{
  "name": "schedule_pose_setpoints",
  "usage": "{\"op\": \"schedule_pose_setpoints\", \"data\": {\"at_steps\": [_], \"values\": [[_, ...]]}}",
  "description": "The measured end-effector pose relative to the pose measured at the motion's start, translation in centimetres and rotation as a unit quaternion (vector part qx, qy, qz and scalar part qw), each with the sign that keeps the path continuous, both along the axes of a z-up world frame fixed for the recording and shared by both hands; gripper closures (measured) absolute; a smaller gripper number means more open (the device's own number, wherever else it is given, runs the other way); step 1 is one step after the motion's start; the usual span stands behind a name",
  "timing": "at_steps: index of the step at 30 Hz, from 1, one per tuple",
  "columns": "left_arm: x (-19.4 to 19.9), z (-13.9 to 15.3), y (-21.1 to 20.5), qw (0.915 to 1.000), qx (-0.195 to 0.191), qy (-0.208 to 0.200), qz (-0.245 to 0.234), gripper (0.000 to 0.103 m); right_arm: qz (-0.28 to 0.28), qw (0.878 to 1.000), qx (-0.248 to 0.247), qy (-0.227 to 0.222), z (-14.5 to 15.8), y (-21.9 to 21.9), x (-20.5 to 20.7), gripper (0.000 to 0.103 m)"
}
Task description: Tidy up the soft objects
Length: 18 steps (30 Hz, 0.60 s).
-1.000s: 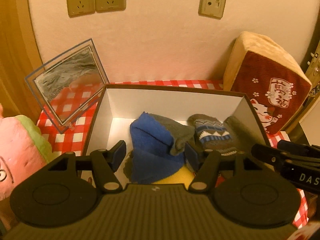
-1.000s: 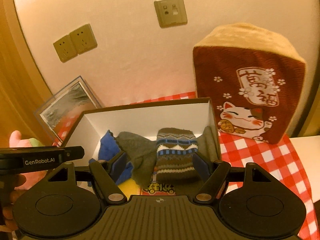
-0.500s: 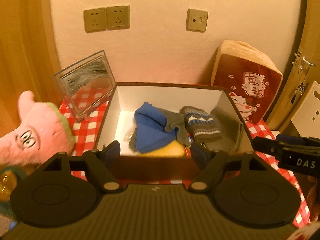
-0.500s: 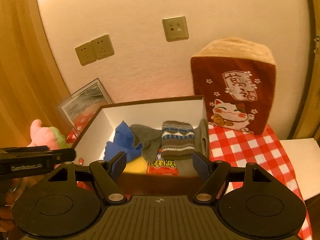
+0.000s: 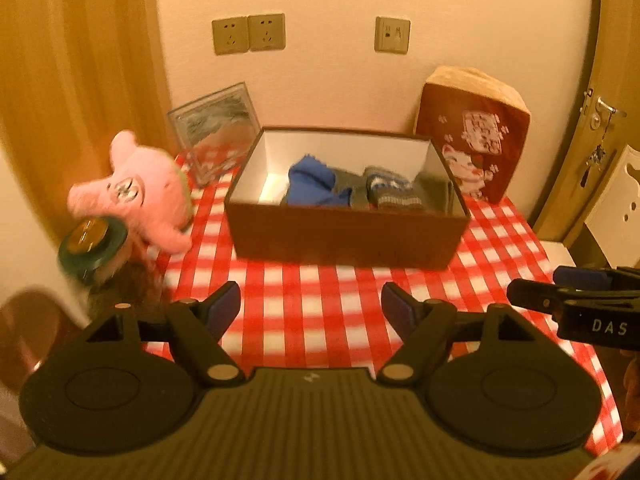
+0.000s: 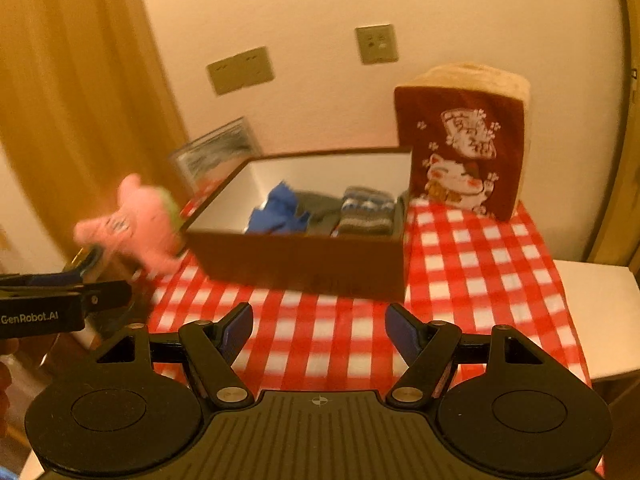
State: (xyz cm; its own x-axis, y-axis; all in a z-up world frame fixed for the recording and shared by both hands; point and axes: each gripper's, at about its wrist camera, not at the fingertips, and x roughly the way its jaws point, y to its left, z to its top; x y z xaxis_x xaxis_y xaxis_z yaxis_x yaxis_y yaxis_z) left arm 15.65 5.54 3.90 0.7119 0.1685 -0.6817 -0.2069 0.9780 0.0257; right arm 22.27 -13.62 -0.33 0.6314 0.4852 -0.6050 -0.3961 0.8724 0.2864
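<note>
Both grippers hang empty over the checked desk, the left gripper and the right gripper each with fingers spread wide. At mid-frame the brown box holds a blue cloth and a striped knit sock, half hidden by its front wall. The pink plush toy at left is blurred.

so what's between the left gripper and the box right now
Only bare red-checked tablecloth. In the left wrist view the left gripper hangs open short of the box, with nothing lying on the cloth between its fingers and the box's front wall.
</note>
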Motion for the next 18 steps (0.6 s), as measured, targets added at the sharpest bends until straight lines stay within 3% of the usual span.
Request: {"op": "schedule_pose_setpoints", "data": {"at_steps": [9, 18], "values": [[-7.0, -0.6, -3.2, 0.9995, -0.009, 0.028, 0.01, 0.027, 0.032, 0.999, 0.002, 0.043, -1.3, -2.3, -6.4, 0.03], [-10.8, -1.2, -3.6, 0.9985, -0.016, 0.052, -0.008, 0.027, 0.025, 0.998, -0.002, 0.066, -1.4, -2.6, -10.6, 0.03]]}}
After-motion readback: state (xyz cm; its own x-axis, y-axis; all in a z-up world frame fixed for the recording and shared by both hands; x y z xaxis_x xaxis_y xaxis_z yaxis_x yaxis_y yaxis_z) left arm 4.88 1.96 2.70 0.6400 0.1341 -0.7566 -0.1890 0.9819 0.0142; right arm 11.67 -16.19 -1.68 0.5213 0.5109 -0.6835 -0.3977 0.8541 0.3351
